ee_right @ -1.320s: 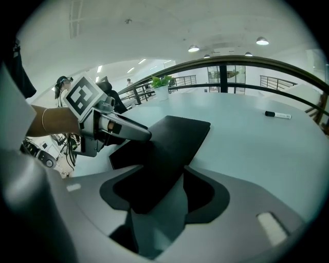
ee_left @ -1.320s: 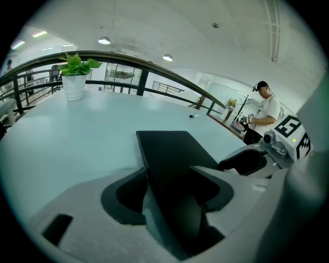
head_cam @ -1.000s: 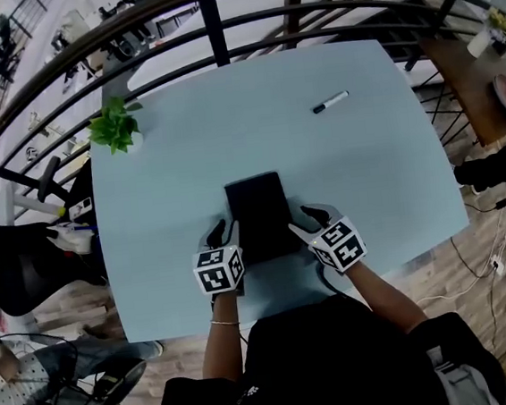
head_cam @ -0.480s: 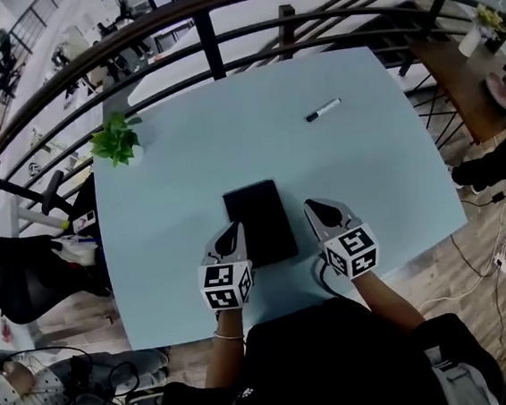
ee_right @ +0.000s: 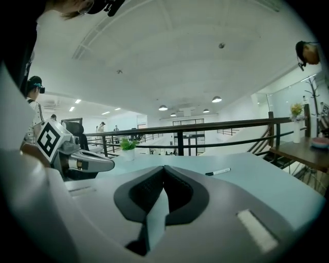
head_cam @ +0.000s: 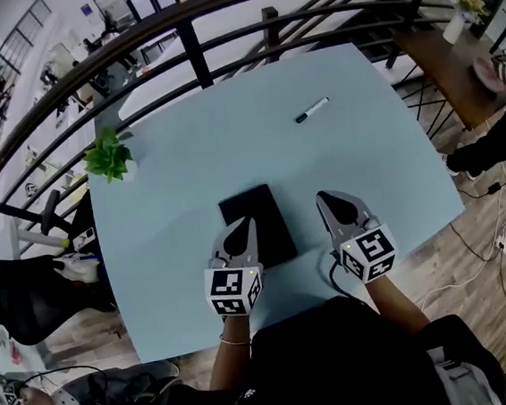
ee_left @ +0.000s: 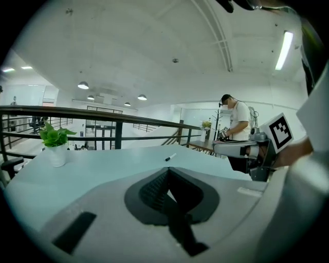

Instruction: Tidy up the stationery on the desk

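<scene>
A black flat case (head_cam: 260, 214) lies on the pale blue desk (head_cam: 365, 158) near its front edge. A black and white marker pen (head_cam: 312, 110) rests alone toward the far right, also seen as the pen (ee_left: 170, 157) and the pen (ee_right: 218, 171) in the gripper views. My left gripper (head_cam: 247, 224) is shut and empty, over the case's left edge. My right gripper (head_cam: 324, 198) is shut and empty, a short gap to the right of the case. The case itself is hidden in both gripper views.
A small potted plant (head_cam: 111, 156) stands at the desk's far left corner. A dark railing (head_cam: 218, 39) curves behind the desk. A person (ee_left: 236, 120) stands beyond the right side, near a wooden table (head_cam: 454, 59). Cables lie on the floor at right.
Both grippers have drawn away from the case's sides toward me. The right one has shifted farther right, leaving a gap. The case and the pen stay in place.
</scene>
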A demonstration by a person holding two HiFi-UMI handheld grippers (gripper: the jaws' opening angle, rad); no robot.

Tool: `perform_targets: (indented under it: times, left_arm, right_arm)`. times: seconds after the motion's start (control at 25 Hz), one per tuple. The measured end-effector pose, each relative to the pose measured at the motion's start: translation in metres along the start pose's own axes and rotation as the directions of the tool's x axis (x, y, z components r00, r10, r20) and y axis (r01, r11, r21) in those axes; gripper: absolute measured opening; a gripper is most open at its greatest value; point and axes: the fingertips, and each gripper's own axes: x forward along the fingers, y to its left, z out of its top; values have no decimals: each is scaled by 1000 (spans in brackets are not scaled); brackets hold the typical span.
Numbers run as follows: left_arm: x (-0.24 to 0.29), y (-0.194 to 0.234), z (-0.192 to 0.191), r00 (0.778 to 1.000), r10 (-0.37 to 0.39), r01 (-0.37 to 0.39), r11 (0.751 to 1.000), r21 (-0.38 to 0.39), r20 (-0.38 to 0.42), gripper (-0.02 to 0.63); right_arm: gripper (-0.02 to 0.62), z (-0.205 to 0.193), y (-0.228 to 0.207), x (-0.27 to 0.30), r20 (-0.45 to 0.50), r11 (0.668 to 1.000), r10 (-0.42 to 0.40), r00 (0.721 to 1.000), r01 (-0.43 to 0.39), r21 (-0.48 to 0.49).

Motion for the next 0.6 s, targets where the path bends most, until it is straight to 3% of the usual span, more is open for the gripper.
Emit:
perform_targets:
  times: [0.32,0.6]
  left_arm:
    - [21,-17,16,996,-85,83,995,53,19,-8]
    - [31,-22,18,992,-123,122,991,59,14,-6]
  right_arm:
    - [8,29,-34,-33,71,991,-135,988,135,2]
    - [8,29,-45,-29,76,982,-184,980,180,53]
